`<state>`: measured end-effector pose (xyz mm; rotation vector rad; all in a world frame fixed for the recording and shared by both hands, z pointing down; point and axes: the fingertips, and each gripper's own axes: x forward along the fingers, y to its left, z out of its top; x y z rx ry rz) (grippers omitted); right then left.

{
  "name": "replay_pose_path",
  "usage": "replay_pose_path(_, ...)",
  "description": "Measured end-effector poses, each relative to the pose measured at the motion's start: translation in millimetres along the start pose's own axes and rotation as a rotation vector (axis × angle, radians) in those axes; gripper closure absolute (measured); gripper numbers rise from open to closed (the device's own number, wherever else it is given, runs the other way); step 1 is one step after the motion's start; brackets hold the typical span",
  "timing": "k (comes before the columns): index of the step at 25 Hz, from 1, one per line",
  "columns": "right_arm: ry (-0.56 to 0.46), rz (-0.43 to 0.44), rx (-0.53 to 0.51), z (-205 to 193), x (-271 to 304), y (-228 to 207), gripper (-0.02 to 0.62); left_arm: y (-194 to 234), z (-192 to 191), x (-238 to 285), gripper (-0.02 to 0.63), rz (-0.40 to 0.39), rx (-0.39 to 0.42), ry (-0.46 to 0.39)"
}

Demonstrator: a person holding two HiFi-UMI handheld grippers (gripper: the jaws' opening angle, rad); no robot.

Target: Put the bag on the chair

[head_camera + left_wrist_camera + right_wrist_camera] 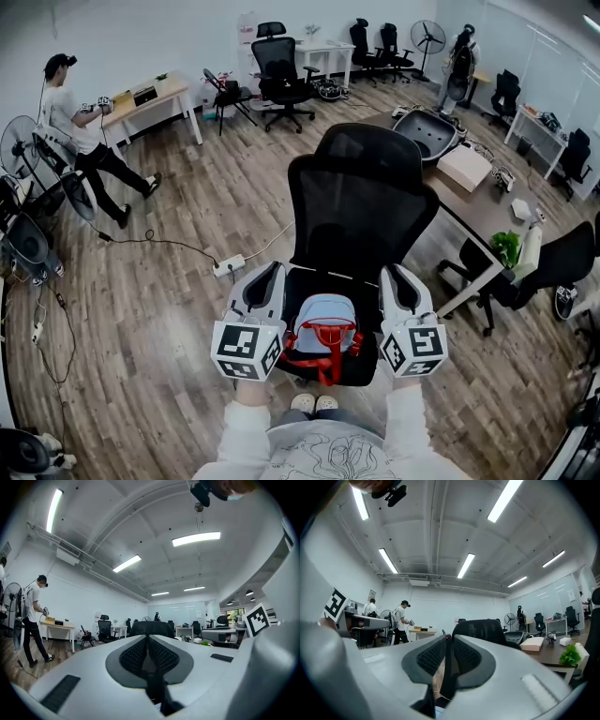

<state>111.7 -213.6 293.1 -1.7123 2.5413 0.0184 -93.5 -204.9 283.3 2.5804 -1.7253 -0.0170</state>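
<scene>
The bag (pixel 323 326), pale blue with red straps (pixel 326 361), lies on the front part of the chair's (pixel 361 202) seat, and its straps spill over the seat's front edge. The left gripper (pixel 268 277) and the right gripper (pixel 394 277) flank it, one at each side of the seat, pointing toward the chair's backrest. Both claws are pinched fully together. Each gripper view shows only a dark seam between the pads, and I cannot tell whether a thin strap is caught there.

The bag looks placed, so the job now is probably a clean exit. Lift both grippers straight up and away from the seat, watching that no red strap comes along. If the bag tips toward the front edge, nudge it deeper toward the backrest.

As for writing, the marker cubes (pixel 246 349) carry only black-and-white square patterns. No brand shows on the bag or the chair. A sheet on the wall far behind the chair is too small to read.
</scene>
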Motion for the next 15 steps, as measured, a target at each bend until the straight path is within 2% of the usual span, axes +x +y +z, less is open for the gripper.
replay_pose_path(15,0.008,0.006,0.005,0.6,-2.4,1.9,0.528,-3.2,1.2,-5.0,0.584,0.0,0.024,0.009)
